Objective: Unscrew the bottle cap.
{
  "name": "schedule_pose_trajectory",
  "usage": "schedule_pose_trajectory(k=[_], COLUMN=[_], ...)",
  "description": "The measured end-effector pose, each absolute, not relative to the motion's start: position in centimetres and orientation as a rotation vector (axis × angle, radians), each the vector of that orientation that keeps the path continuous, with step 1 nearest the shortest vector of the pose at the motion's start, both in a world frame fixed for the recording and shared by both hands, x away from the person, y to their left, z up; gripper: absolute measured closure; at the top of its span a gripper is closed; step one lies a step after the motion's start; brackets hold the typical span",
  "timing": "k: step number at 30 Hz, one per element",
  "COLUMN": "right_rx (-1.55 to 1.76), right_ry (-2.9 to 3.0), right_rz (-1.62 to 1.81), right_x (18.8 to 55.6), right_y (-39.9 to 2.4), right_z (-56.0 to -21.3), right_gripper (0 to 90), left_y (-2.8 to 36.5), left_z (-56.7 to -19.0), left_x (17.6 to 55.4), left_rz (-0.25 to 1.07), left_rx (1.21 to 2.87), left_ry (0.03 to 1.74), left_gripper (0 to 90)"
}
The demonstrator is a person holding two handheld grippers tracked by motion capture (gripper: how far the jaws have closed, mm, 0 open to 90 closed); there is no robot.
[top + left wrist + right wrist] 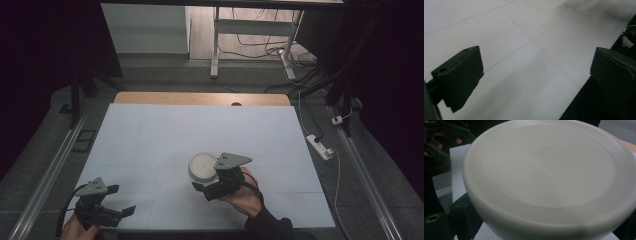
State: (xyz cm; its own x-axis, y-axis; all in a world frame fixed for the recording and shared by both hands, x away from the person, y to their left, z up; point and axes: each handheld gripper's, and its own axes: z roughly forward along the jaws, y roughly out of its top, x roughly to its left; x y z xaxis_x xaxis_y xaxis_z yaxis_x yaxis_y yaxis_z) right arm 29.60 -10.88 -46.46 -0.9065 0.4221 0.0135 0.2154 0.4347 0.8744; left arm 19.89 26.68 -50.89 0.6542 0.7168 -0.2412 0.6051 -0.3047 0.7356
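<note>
My right gripper (207,186) sits against the white bowl (202,166) near the tabletop's (150,135) front edge; whether it grips, I cannot tell. My left gripper (122,200) waits at the front-left corner, jaws spread and empty, clear of the work.

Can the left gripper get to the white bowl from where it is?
Probably yes. The left gripper sits open near the table's front left corner, and only bare white surface lies between it and the white bowl. But the right gripper is already at the bowl, crowding its near side.

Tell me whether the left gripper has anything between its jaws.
No: in the left gripper view the left gripper has its two black jaws standing wide apart over the bare white table sheet.
</note>
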Motion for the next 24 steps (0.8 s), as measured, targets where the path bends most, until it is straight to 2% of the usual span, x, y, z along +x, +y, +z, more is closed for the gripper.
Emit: schedule_pose_trajectory(k=[9, 24], right_rx=[0.551, 0.553], right_ry=[2.482, 2.488], right_rz=[1.469, 1.461], right_x=[29.5, 29.6], right_y=[-10.9, -10.9], right_z=[-46.5, -46.6], right_gripper=[6.2, 6.2], left_y=[24.2, 20.3], left_z=[-49.5, -47.0], left_x=[21.7, 24.5], left_rz=[0.208, 0.231], left_rx=[2.069, 2.12], left_ry=[0.896, 0.788], left_gripper=[0.0, 0.0])
